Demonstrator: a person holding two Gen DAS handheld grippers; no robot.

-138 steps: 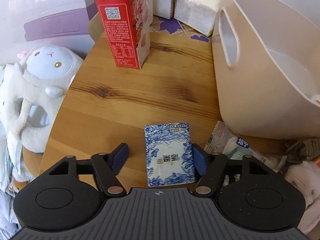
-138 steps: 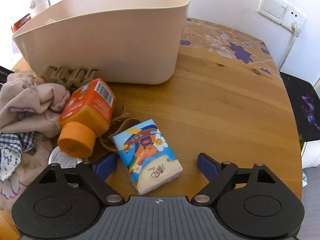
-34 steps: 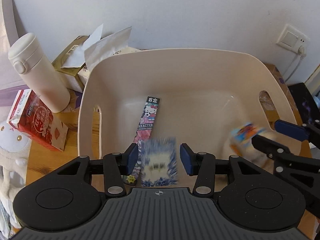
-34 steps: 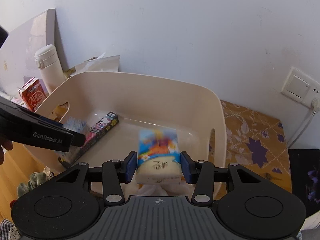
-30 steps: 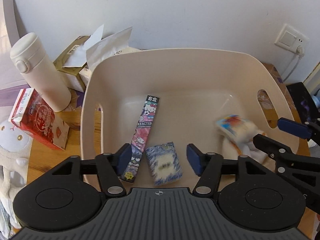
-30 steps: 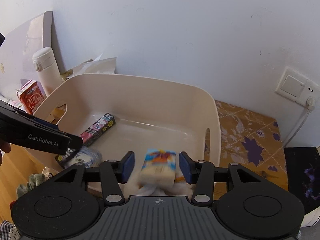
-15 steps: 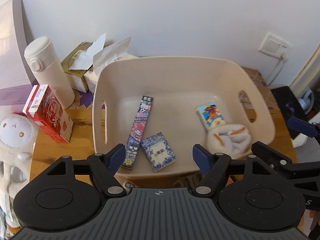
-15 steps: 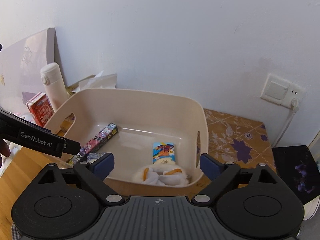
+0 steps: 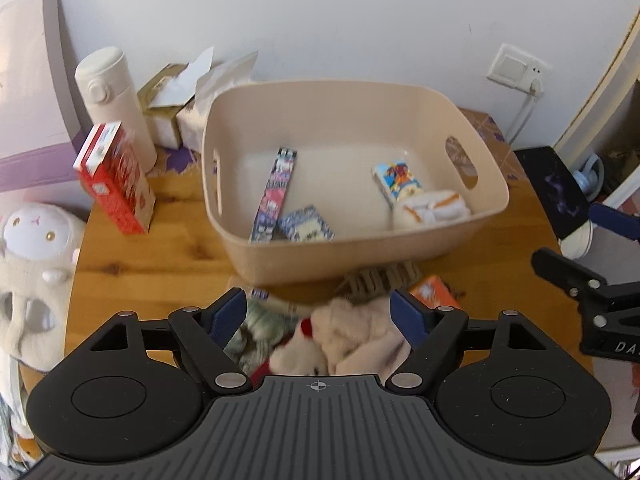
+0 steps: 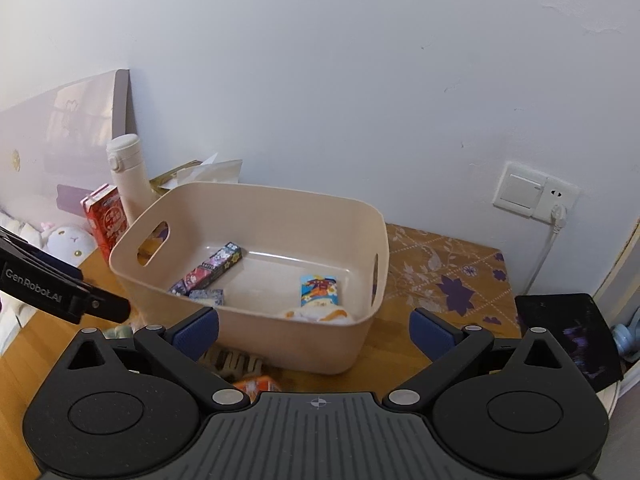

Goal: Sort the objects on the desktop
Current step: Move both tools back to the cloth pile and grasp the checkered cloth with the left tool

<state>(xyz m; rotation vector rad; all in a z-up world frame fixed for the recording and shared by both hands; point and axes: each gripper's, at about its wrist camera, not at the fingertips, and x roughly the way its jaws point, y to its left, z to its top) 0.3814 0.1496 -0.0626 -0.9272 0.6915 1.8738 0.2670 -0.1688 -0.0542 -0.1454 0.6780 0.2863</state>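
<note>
Four items already lie in the beige plastic basket (image 9: pixel 256 256); an orange bottle (image 9: pixel 434 292) and cloth pile (image 9: pixel 360 332) wait outside. Left gripper (image 9: pixel 320 312) and right gripper (image 10: pixel 314 328) are opening, empty.

Open from above: beige plastic basin (image 9: pixel 486 216). Bare wooden tabletop (image 9: pixel 160 256) left of it, hemmed by red carton (image 9: pixel 116 180).

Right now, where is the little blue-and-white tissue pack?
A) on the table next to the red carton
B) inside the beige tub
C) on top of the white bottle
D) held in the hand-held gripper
B: the blue-and-white tissue pack lies on the floor of the beige tub, beside the long cartoon box.
</note>
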